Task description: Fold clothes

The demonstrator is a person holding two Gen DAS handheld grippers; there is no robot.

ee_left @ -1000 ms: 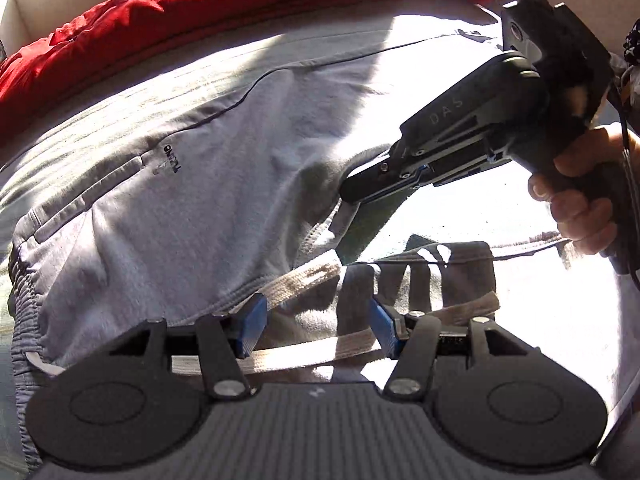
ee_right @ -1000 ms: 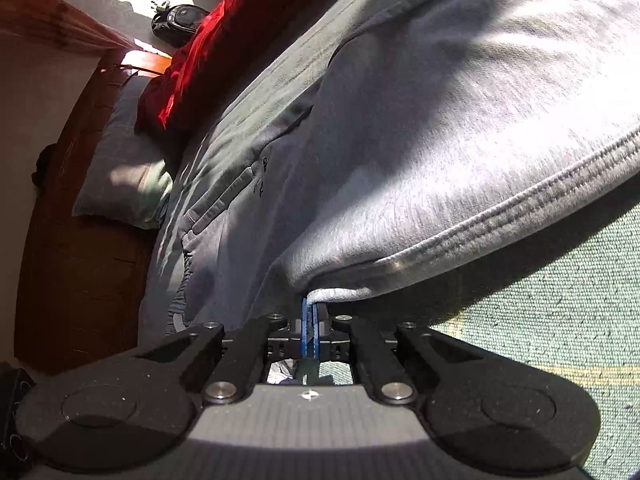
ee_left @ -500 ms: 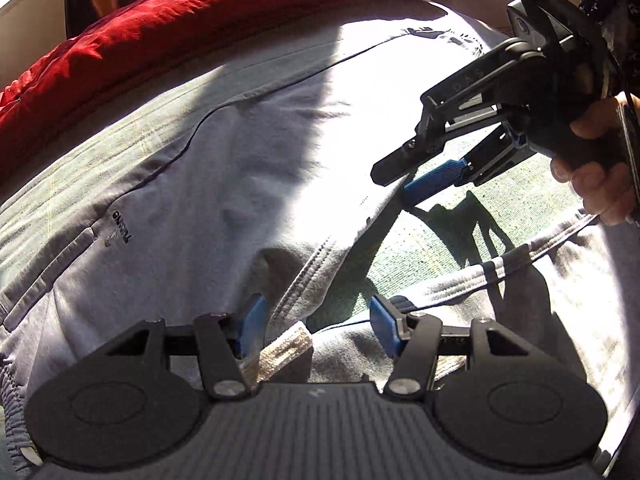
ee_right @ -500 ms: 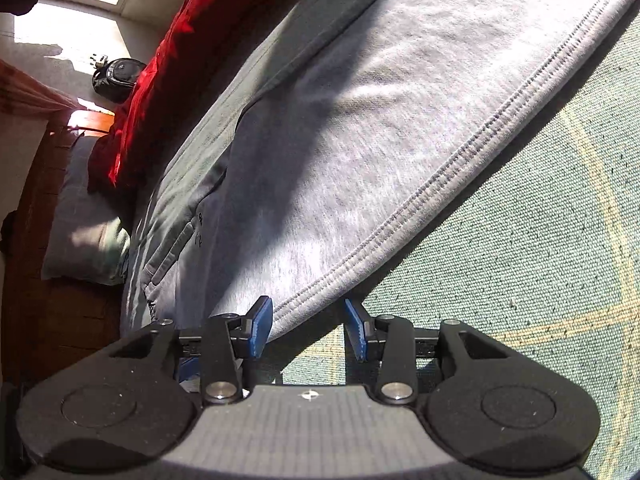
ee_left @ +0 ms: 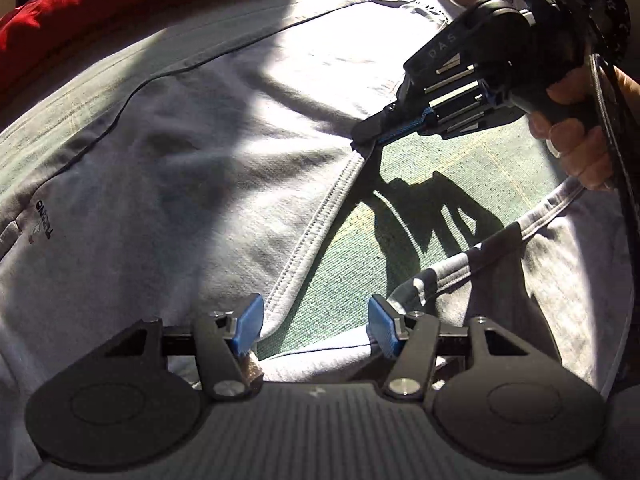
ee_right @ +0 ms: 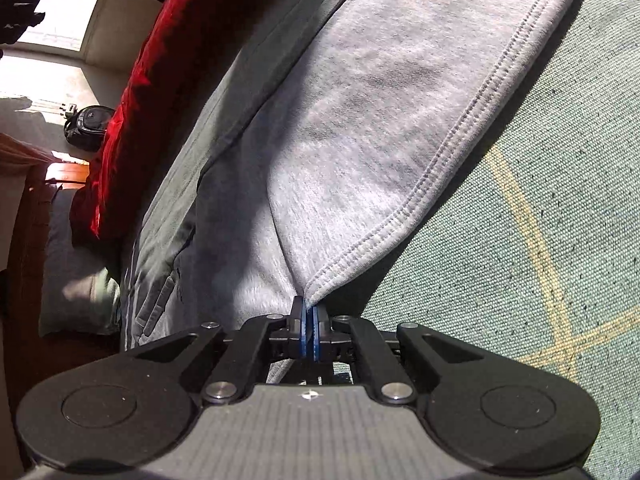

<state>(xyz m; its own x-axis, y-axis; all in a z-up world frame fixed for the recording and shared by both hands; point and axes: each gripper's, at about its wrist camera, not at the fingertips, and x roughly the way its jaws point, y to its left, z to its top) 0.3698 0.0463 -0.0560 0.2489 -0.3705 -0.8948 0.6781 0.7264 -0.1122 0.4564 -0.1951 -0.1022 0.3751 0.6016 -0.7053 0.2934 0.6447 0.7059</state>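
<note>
You work on a bed under a green sheet point(ee_right: 540, 160), a red duvet point(ee_right: 140, 92) along its far side. Grey sweatpants point(ee_right: 380, 120) lie lengthwise beside the duvet. Your right hand-held gripper point(ee_right: 308, 334) pinches a leg hem; your left hand-held gripper point(ee_left: 316, 326) gapes, empty.

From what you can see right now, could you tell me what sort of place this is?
Probably a bedroom: grey sweatpants lie on a green bedspread, with a red duvet and a pillow alongside.
</note>
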